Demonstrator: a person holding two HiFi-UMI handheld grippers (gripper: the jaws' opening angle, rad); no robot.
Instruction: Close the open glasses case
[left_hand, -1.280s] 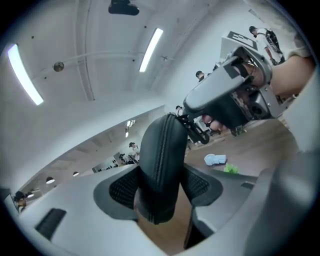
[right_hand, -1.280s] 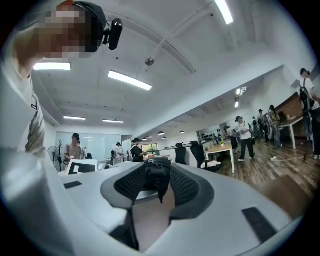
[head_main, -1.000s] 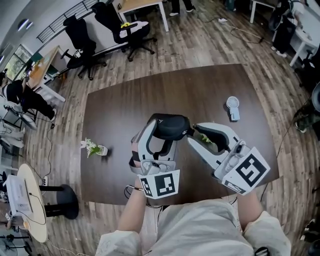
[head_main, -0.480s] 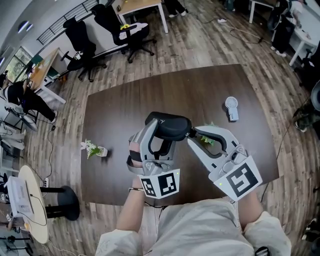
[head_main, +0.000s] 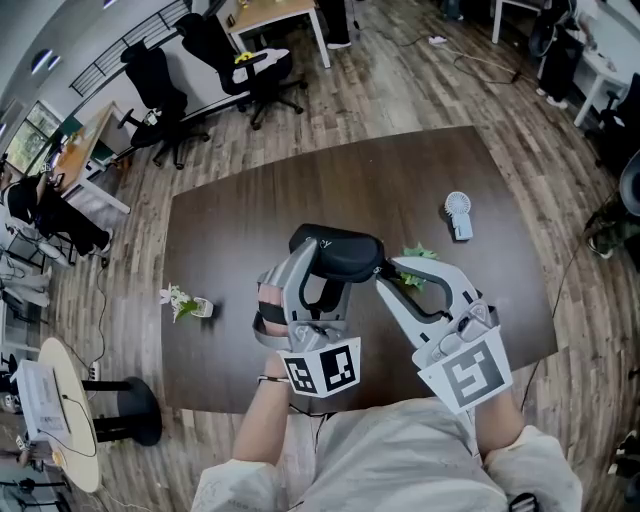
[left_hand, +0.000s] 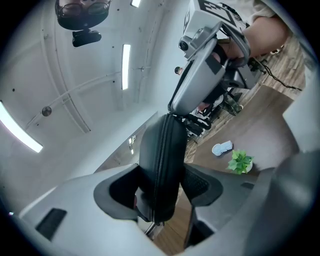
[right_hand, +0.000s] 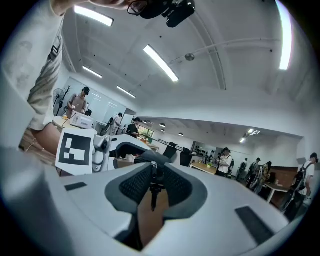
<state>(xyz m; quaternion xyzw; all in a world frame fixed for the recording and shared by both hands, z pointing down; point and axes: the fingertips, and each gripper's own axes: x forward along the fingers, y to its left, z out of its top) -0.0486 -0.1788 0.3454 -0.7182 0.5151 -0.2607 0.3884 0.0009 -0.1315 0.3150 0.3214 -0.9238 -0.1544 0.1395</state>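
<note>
1. Now, in the head view, your left gripper (head_main: 322, 268) has the black glasses case (head_main: 338, 248) clamped between its jaws and lifted above the dark table (head_main: 240, 220). Your right gripper (head_main: 385, 271) comes in from the right, and its tips meet the right end of the case. A small white fan (head_main: 459, 215) lies on the table well off to the right. A green plant (head_main: 415, 254) peeks out just behind the right gripper. Another little plant (head_main: 186, 298) stands near the table's left edge.

2. In the left gripper view, your jaws stand fairly wide apart, with both pads pressed against the sides of the case. The case sits edge-on between them, its zip seam facing the camera. The two halves lie together along the stretch of seam you can see. The right gripper reaches the far end of the case from above. The fan and the green plant sit on the table beyond.

3. In the right gripper view, your jaws are nearly together and have just been closing. The zipper pull (right_hand: 151, 192) is pinched between the pads, its small tab hanging down in the narrow gap. Just past the tips lies the dark end of the case, and the left gripper shows at the left.
</note>
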